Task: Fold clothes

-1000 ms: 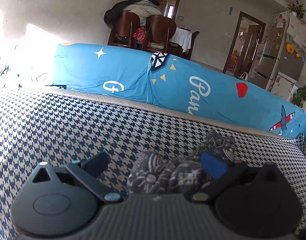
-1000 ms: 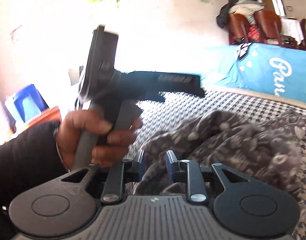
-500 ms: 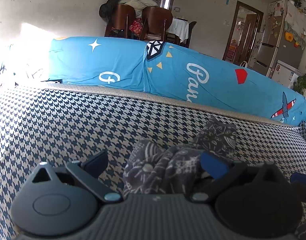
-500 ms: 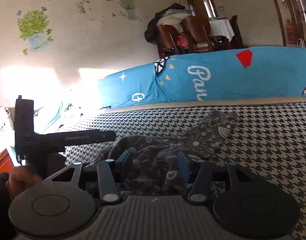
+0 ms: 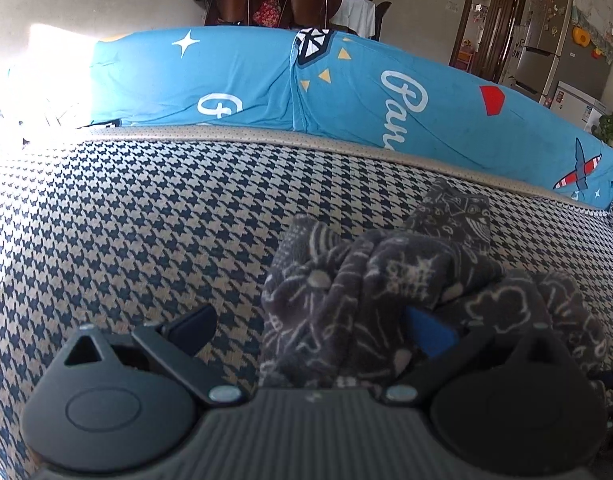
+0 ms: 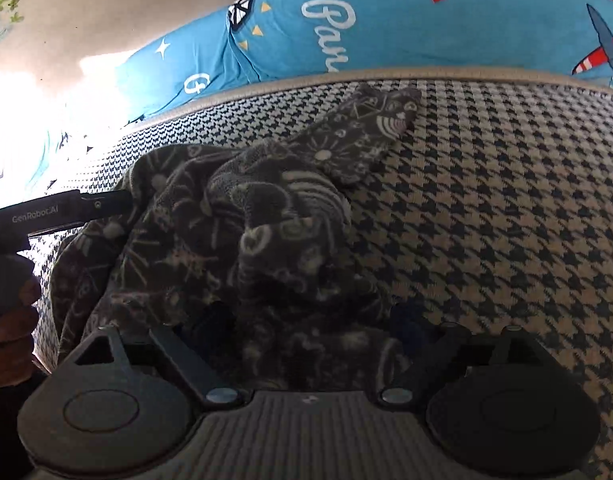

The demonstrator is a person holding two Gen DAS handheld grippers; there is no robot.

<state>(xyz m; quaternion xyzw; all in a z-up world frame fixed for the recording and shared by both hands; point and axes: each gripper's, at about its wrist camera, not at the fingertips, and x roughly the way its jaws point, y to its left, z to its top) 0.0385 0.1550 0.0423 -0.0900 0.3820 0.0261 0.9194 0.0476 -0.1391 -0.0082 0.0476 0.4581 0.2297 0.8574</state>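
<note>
The navy-and-beige houndstooth sofa seat (image 5: 146,216) spans both views, backed by a bright blue printed cushion cover (image 5: 246,80). A crumpled dark grey patterned fleece garment (image 6: 266,216) lies bunched on the seat. The left gripper (image 5: 310,328) stands wide, fabric between its blue-padded fingers (image 5: 428,334), not pinched. The right gripper (image 6: 306,324) is opening, jaws wide, straddling the garment without pressing it.
</note>
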